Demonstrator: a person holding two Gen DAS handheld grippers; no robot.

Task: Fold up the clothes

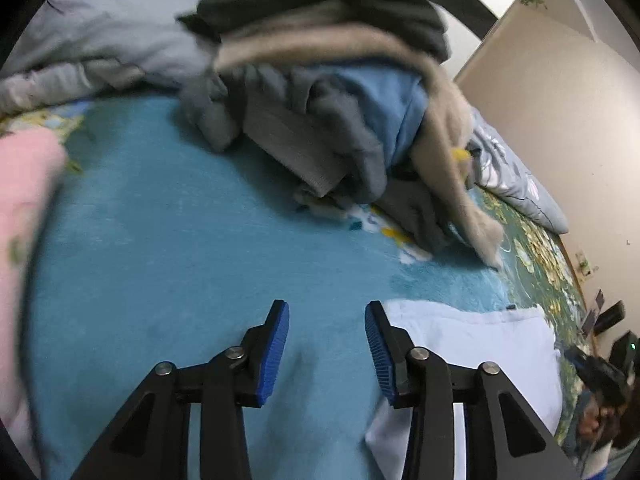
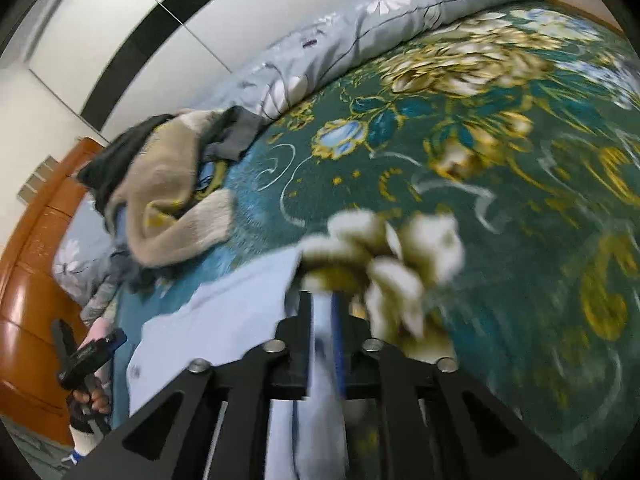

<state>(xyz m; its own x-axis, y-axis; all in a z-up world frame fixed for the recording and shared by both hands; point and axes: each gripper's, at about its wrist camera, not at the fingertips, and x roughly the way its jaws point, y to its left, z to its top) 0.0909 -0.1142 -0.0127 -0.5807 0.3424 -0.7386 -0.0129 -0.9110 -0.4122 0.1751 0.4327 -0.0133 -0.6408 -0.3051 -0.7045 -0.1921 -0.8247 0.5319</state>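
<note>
A pale blue garment (image 1: 476, 344) lies flat on the teal blanket (image 1: 180, 240); it also shows in the right wrist view (image 2: 224, 316). My left gripper (image 1: 326, 336) is open and empty, hovering over the blanket just left of the garment's edge. My right gripper (image 2: 322, 300) is shut on the pale blue garment's edge, with cloth running down between its fingers. A heap of unfolded clothes (image 1: 340, 92), beige, grey, blue and dark, sits beyond; it also shows in the right wrist view (image 2: 168, 184).
A pink cloth (image 1: 24, 208) lies at the left. A grey floral quilt (image 2: 360, 28) is bunched along the bed's far side. A wooden headboard (image 2: 28, 280) and a white wardrobe (image 2: 132, 32) stand behind. The blanket's floral pattern (image 2: 480, 140) spreads to the right.
</note>
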